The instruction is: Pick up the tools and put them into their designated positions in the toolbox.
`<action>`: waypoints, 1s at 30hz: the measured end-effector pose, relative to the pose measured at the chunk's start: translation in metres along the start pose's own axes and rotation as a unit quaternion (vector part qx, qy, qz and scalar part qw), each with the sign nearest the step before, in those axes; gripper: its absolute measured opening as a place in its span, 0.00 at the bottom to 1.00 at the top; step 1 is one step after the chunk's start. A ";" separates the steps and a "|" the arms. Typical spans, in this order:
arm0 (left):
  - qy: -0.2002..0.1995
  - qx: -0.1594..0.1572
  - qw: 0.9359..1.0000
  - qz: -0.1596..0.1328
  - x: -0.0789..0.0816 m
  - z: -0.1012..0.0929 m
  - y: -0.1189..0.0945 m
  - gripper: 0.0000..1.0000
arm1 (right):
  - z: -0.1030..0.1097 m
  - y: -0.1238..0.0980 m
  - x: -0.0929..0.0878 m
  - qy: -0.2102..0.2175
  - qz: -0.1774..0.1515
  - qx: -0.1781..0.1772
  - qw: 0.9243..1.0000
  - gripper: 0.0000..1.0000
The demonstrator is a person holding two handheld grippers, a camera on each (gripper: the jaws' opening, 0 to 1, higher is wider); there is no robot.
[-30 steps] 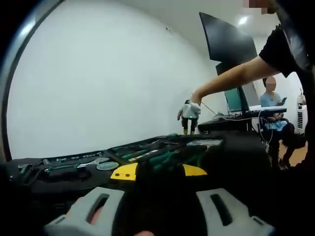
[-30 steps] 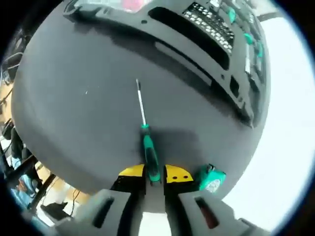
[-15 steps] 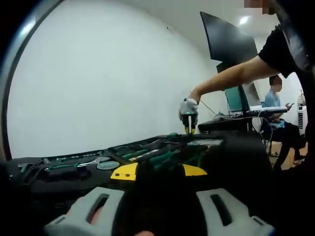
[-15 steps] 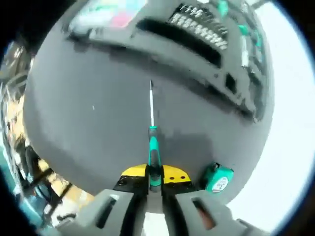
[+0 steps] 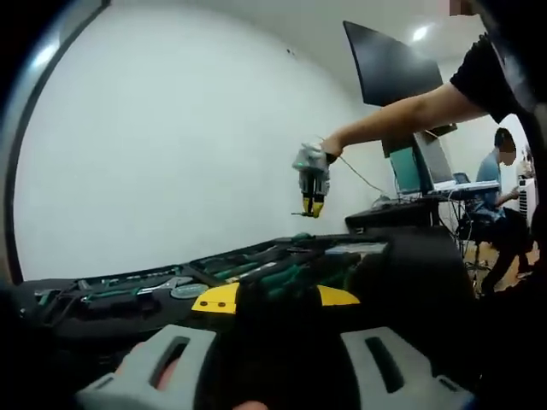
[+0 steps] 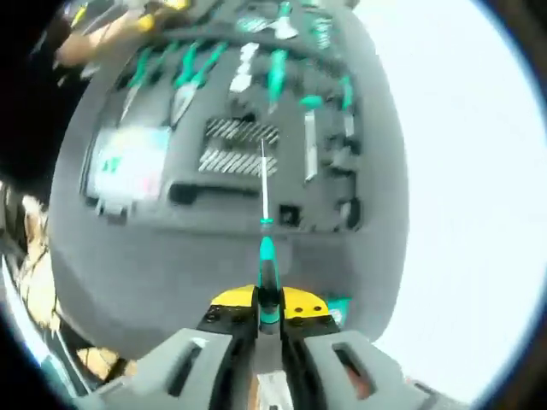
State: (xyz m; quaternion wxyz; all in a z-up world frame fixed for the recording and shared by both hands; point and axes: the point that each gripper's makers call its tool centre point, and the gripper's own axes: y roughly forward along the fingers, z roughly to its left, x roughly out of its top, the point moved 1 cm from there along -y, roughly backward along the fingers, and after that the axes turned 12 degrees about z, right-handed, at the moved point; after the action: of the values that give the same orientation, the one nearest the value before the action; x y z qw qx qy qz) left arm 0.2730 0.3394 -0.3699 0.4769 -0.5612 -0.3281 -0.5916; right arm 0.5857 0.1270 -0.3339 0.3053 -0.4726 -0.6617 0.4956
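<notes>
My right gripper is shut on the green handle of a thin screwdriver, whose shaft points out over the open toolbox. The toolbox's black foam holds green-handled pliers, bit rows and other tools in slots. In the left gripper view the right gripper hangs in the air above the toolbox's far end, on a person's outstretched arm. My left gripper sits low at the toolbox's near edge, jaws apart, with dark foam between the yellow pads.
A green tape measure lies on the black table beside the right jaw. Behind the toolbox are a white wall, a large dark monitor, a laptop and a seated person.
The right gripper has lifted the screwdriver off the black table and carried it up and over the toolbox. The left gripper has stayed put.
</notes>
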 end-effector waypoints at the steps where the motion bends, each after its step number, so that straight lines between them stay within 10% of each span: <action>1: 0.000 0.000 1.000 -0.002 0.000 0.000 0.000 0.32 | -0.003 -0.003 0.011 -0.004 -0.009 -0.014 1.000 0.07; 8: 0.002 -0.002 1.000 -0.006 0.002 0.000 0.000 0.32 | -0.023 -0.003 0.069 0.002 -0.019 -0.059 0.998 0.07; 30: -0.007 -0.007 1.000 -0.027 0.009 0.000 -0.005 0.32 | -0.071 0.053 0.165 0.024 0.009 -0.074 0.997 0.07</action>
State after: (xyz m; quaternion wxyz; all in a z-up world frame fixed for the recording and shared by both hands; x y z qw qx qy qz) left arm 0.2693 0.3392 -0.3609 0.4543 -0.5593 -0.3423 -0.6031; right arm 0.6043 0.3095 -0.3717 0.2804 -0.5115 -0.6846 0.4371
